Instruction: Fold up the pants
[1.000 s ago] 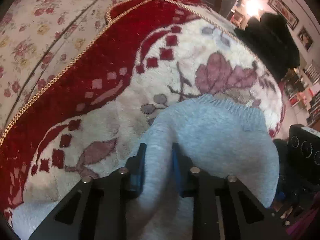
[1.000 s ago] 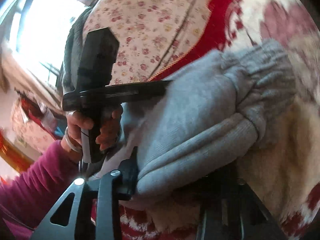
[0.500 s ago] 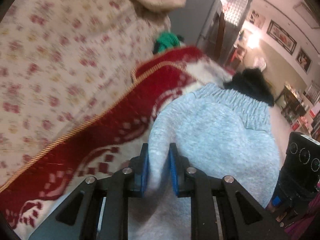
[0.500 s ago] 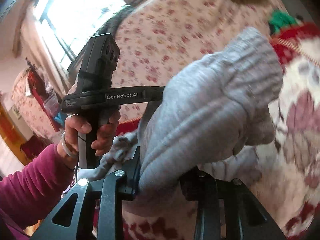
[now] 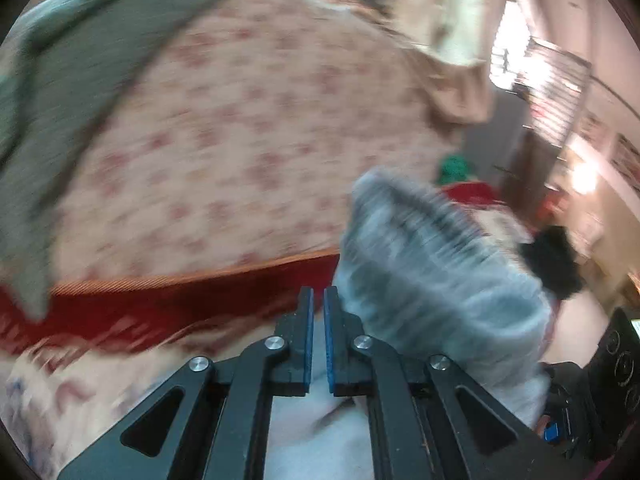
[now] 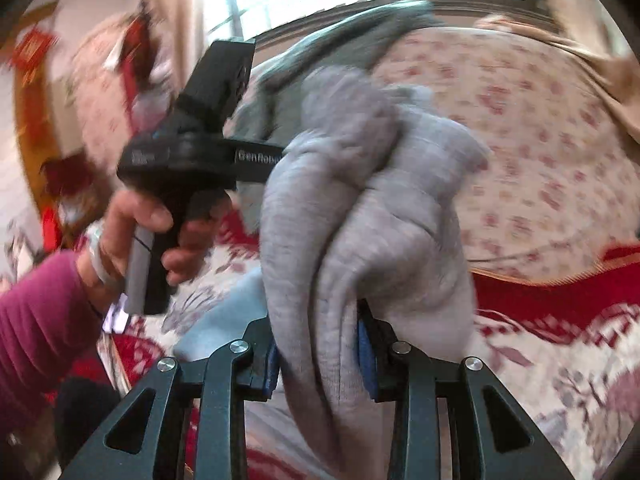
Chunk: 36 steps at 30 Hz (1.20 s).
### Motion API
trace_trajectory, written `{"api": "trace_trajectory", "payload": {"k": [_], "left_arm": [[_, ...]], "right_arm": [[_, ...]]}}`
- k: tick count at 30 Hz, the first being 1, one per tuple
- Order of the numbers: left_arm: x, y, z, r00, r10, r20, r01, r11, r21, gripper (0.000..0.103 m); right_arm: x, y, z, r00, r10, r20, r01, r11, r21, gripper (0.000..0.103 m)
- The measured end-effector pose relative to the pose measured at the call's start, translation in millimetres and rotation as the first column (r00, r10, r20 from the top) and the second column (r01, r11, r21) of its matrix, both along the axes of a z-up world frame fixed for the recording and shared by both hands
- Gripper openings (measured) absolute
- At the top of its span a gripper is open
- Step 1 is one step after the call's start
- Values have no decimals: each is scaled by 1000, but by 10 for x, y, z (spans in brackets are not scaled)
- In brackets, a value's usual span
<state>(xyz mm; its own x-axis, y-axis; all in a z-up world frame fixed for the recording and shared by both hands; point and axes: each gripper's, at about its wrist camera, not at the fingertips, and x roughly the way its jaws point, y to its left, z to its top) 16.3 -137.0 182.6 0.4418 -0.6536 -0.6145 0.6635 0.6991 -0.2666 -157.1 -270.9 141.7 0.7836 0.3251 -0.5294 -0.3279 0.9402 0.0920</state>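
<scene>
The grey pants hang bunched in the air, and my right gripper is shut on a thick fold of them, its jaws still closing. In the left wrist view the pants bulge just right of my left gripper. That gripper is shut, its blue pads almost touching, and I see no cloth between the tips. The view is blurred. The right wrist view shows a hand in a magenta sleeve holding the left tool's handle, with its fingers hidden behind the pants.
A red and white plush blanket covers the bed below, beside a floral sheet. A grey-green cloth lies at far left, and a black garment and a green item at right. Pale blue cloth rests on the blanket.
Both grippers rose quickly off the blanket with the pants. The left pads closed together and the fold they held is gone from between them. The right gripper rolled, keeping its grip.
</scene>
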Motion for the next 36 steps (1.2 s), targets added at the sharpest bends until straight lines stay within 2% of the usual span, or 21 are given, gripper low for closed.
{"api": "trace_trajectory", "payload": {"k": [2,4,6,8,9,11,14,16,17,18,20,23,25,28,31,32,34,36], "left_arm": [[6,468,-154,995,97,-20,-96,995,26,5],[-22,785,-274,987,155,-34,-153,988,36,6],[-114,1073,-370,977,208,-40,-206,977,48,11],[-242,1220,-387,973,229,-28,-228,973,44,29],[-294,1247,-379,973,231,-23,-230,973,39,36],[-437,1266,-331,977,214,-10,-214,977,-4,61],[-632,1140,-229,986,168,16,-167,985,-49,74],[-743,972,-151,990,135,46,-132,990,-57,83],[-802,886,-113,992,111,63,-107,992,-62,87],[-832,813,-90,993,94,74,-89,994,-65,88],[-868,664,-71,992,82,92,-78,996,-44,95],[-872,432,-177,985,121,123,-129,990,53,95],[-842,338,-308,981,159,108,-169,981,92,95],[-807,210,-542,972,221,82,-232,960,154,95],[-786,170,-739,960,271,68,-278,947,161,94],[-761,203,-786,953,299,44,-302,942,148,77],[-707,325,-875,947,314,-69,-308,947,89,41],[-718,443,-917,935,333,-118,-329,943,51,37]], "right_arm": [[111,303,-190,998,50,-34,-52,997,-60,30],[204,544,-446,991,101,-91,-109,990,-93,29],[263,727,-688,980,131,-153,-150,981,-124,29],[185,782,-779,978,144,-154,-165,978,-131,32],[152,755,-770,975,152,-161,-171,979,-111,33],[40,654,-665,969,177,-175,-187,982,-41,34],[-106,481,-466,968,191,-165,-189,982,29,41],[-208,348,-325,974,178,-137,-169,983,74,54],[-242,273,-264,980,154,-125,-144,986,86,68],[-265,195,-218,984,131,-117,-120,988,95,76],[-287,32,-185,989,92,-116,-79,990,119,76],[-235,-134,-189,990,26,-141,-6,990,139,76],[-168,-235,-267,984,-2,-181,33,985,169,77],[-59,-299,-369,974,-53,-221,85,986,141,78],[35,-348,-410,972,-75,-222,111,982,152,78],[68,-351,-414,971,-83,-225,119,981,151,78],[114,-358,-400,969,-95,-229,133,979,157,78],[144,-357,-365,971,-95,-221,134,976,171,78]]}}
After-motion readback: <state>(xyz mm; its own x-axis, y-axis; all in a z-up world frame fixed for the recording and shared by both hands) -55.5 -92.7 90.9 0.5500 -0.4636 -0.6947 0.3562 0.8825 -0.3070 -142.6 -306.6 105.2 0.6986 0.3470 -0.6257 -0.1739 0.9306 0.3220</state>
